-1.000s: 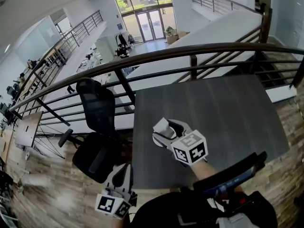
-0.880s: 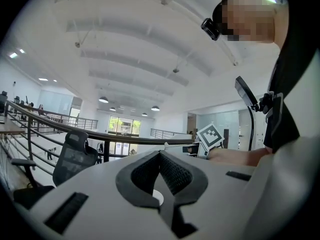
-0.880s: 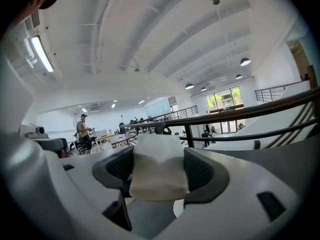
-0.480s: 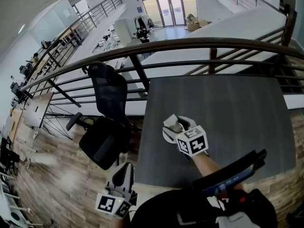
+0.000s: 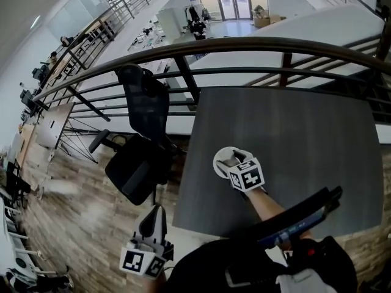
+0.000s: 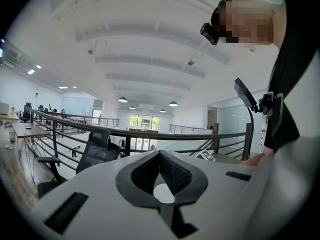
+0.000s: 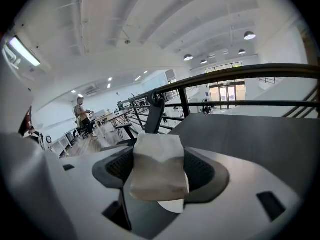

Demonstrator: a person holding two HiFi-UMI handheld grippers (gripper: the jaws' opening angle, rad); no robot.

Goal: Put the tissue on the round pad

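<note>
Right tongs [image 5: 237,162]: clamped on the tissue [image 7: 156,166], a pale folded wad that fills the gap between the two jaws and sticks out past their tips.

Tissue: held in the right tongs and not yet released. In the head view it sits directly over the round pad.

Round pad [image 5: 219,162]: a white disc lying flat on the dark bench [image 5: 305,133], near its left edge. The right tongs and their marker cube cover its right half.

Contact: no view settles whether the tissue touches the pad or hangs just above it.

Left tongs [image 5: 155,212]: jaws shut together with nothing between them, held low beside the person's body, off the bench and well apart from the pad.

Done: judging by how things lie, the tissue is in the grip and lined up with the pad, so most of the task looks finished.

Left to do: the tissue has to rest on the disc, the jaws have to part, and the right tongs have to lift clear without dragging the wad off.

Risk: a light tissue may cling to the ribbed pads [image 7: 200,171] as the jaws open.

Setting: a mezzanine, with a black office chair [image 5: 143,139] and a railing [image 5: 275,44] beyond the bench, and an open office floor below.
</note>
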